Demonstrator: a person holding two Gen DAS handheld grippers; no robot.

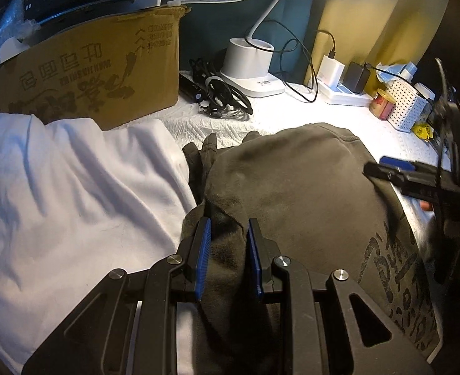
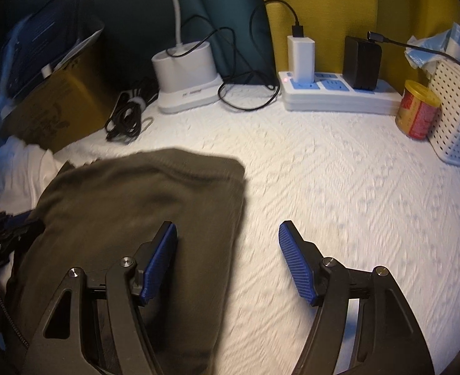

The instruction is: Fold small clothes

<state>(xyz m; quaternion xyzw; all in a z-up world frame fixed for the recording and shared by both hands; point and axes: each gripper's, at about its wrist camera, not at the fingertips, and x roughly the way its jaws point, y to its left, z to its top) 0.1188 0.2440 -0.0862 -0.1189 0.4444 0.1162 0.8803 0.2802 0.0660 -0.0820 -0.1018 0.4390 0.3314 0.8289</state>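
A dark olive garment (image 1: pixel 292 181) with a printed graphic lies folded on the white quilted bed cover (image 2: pixel 339 187). My left gripper (image 1: pixel 229 222) is shut on a bunched fold at the garment's near left edge, with fabric pinched between the blue pads. In the right wrist view the olive garment (image 2: pixel 136 203) lies at the left. My right gripper (image 2: pixel 228 225) stands wide open over its right edge, its left finger above the cloth and its right finger above the bare cover; the pads press on nothing. The right gripper (image 1: pixel 386 168) also shows at the garment's far right edge. A white garment (image 1: pixel 58 187) lies crumpled to the left.
A cardboard box (image 1: pixel 89 72) stands at the back left, with coiled black cables (image 1: pixel 223 93) beside it. A white lamp base (image 2: pixel 186 78), a power strip (image 2: pixel 339 93) with chargers, a yellow can (image 2: pixel 417 109) and a white perforated basket (image 2: pixel 458 109) line the back and right.
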